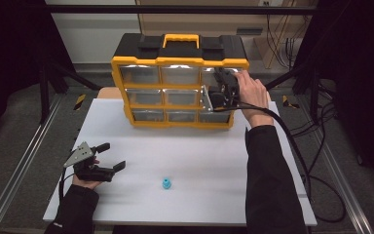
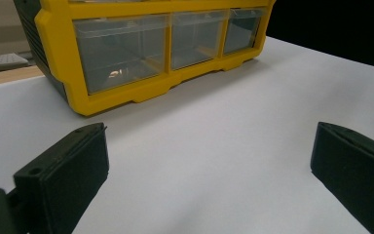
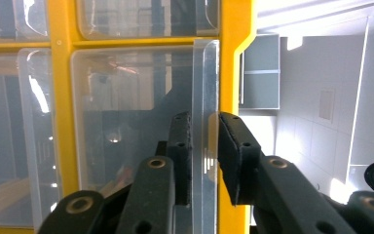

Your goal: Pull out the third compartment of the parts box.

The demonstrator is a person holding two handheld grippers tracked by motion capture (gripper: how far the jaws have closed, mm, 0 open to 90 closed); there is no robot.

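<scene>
I see the yellow drawer box [image 1: 180, 87] at 12 o'clock on the white table [image 1: 199, 156]. My right gripper [image 3: 205, 151] pinches its clear drawer front [image 3: 205, 97]. My left gripper [image 1: 108, 157], at 8 o'clock, gapes wide, holding nothing. A small blue cap [image 1: 166, 184] sits at 6 o'clock.

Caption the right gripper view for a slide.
Right gripper pinching the clear lip of a drawer in the yellow organizer.

The black two-jaw tongs [image 3: 205, 156] rise from the bottom edge, their ribbed pads pinched onto the thin front lip of a clear plastic drawer [image 3: 141, 122]. The drawer sits in the yellow plastic frame of a storage cabinet [image 3: 61, 97], with more clear drawers to the left and above. To the right, far off, a white tiled wall [image 3: 321, 107] shows
</scene>
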